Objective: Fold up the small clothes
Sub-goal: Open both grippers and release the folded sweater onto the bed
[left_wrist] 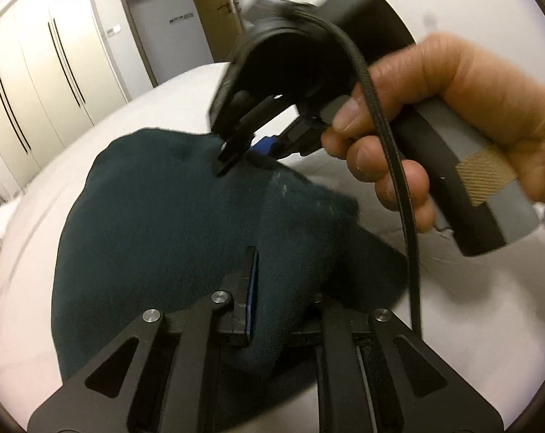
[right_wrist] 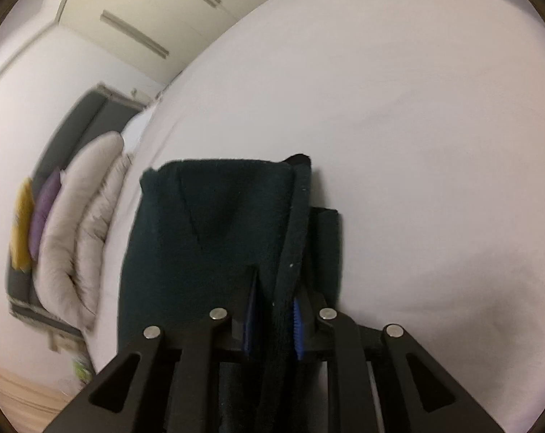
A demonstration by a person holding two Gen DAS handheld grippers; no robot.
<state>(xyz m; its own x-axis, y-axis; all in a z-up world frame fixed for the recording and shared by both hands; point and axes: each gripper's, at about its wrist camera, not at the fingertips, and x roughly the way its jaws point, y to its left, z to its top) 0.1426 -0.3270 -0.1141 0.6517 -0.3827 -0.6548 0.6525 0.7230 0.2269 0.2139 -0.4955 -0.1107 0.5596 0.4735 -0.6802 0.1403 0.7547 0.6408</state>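
A dark teal garment (left_wrist: 157,223) hangs over the white bed (left_wrist: 471,306), held up by both grippers. My left gripper (left_wrist: 272,288) is shut on its near edge; one finger with a blue pad shows, the other is hidden under cloth. My right gripper (left_wrist: 236,155), held by a hand, is shut on the garment's far edge. In the right wrist view the right gripper (right_wrist: 272,310) clamps a folded edge of the garment (right_wrist: 207,223) between its blue pads (right_wrist: 297,328).
The white bed (right_wrist: 417,126) fills most of the view. A beige duvet (right_wrist: 77,234) and purple and yellow cushions (right_wrist: 41,216) lie at its left end. Wardrobe doors (left_wrist: 38,83) and a room door (left_wrist: 171,29) stand behind.
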